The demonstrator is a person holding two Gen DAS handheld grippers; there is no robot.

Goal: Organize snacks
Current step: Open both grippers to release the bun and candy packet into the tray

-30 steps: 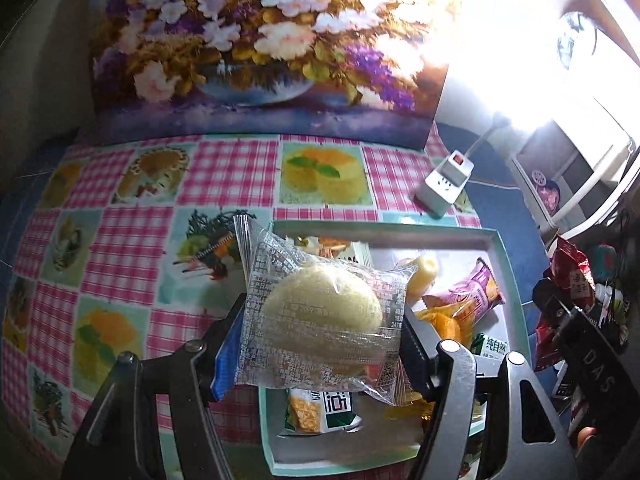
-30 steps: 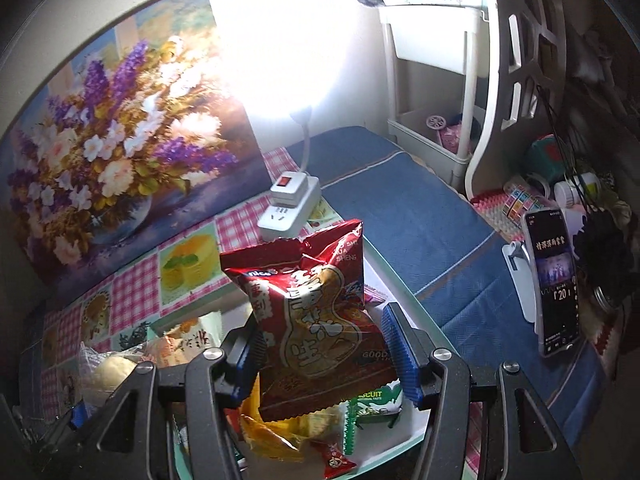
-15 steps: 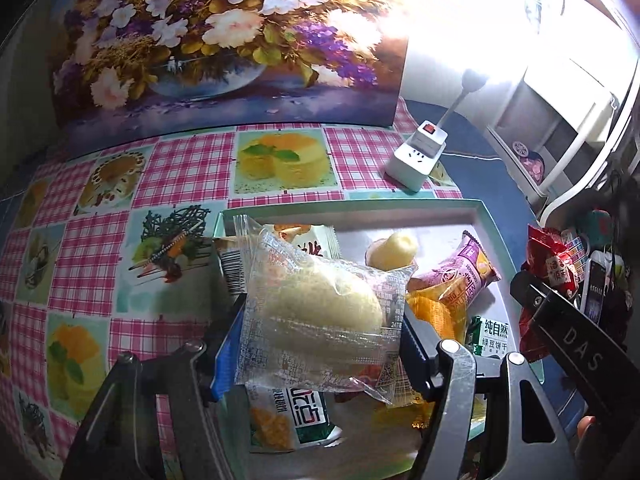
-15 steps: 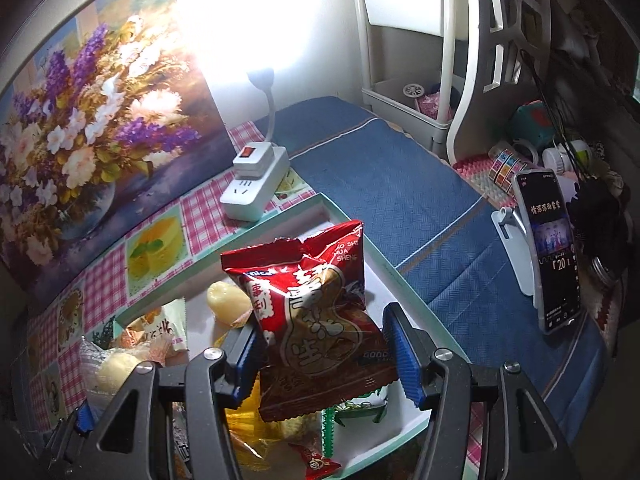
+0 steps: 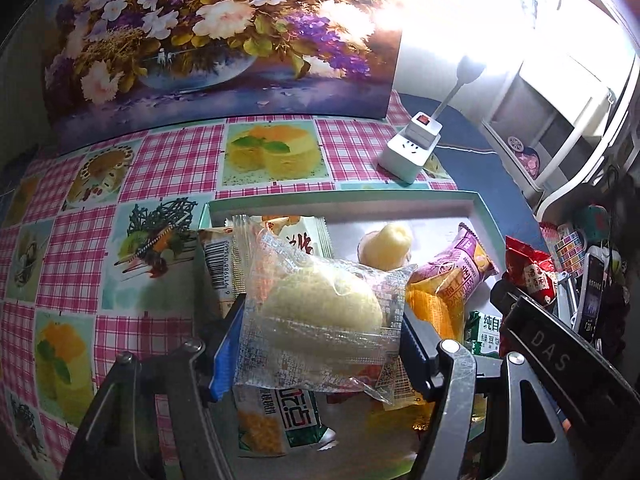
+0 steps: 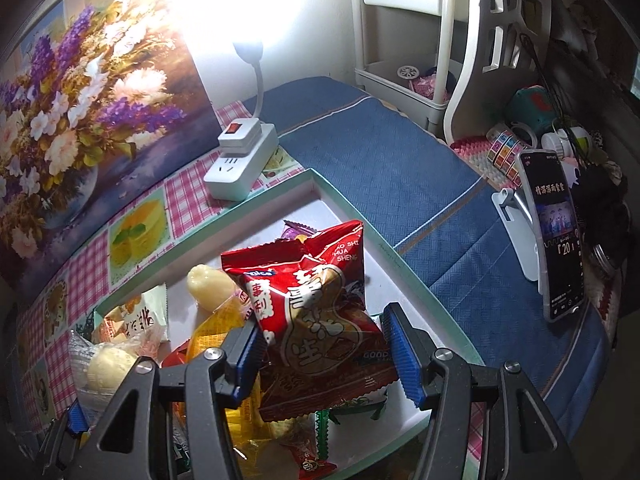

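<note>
Over the tray (image 5: 476, 200), your left gripper (image 5: 320, 344) clamps a clear-wrapped bun (image 5: 320, 312), your right gripper (image 6: 324, 356) a red peanut bag (image 6: 316, 320); several snacks already lie inside toward twelve o'clock, and these two remain unplaced.

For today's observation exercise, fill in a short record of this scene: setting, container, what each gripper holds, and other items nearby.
setting: checked tablecloth, flower painting behind
container: shallow tray, snacks inside
left gripper: shut on clear-wrapped bun
right gripper: shut on red peanut bag
nearby: white power strip, phone on stand
</note>
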